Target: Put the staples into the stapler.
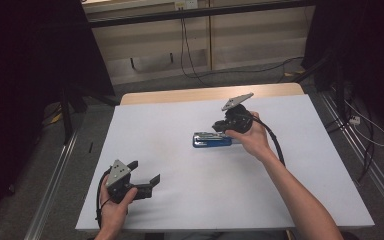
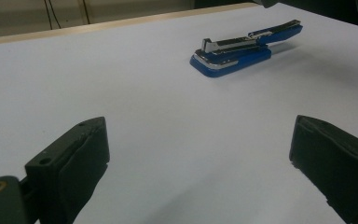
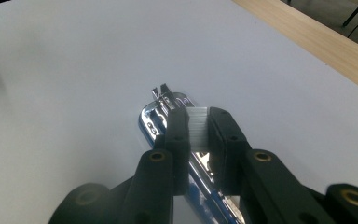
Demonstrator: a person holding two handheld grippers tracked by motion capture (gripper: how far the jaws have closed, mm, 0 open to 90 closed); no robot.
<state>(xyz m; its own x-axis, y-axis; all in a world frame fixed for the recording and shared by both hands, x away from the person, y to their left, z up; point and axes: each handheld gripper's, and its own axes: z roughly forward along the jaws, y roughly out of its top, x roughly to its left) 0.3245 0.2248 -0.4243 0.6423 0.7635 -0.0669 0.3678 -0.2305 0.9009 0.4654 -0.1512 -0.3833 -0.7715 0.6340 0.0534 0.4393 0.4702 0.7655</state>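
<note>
Lying lengthwise across the table, the stapler [image 1: 211,139] opens toward the right gripper [image 1: 225,126], clamped on staples [image 3: 197,114]; left gripper [image 1: 145,177] gapes empty.

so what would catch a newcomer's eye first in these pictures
The blue stapler, lying open near the middle of the white table. The right claw hangs just above it, shut on a strip of staples. At the near left, the left claw rests wide open.
</note>
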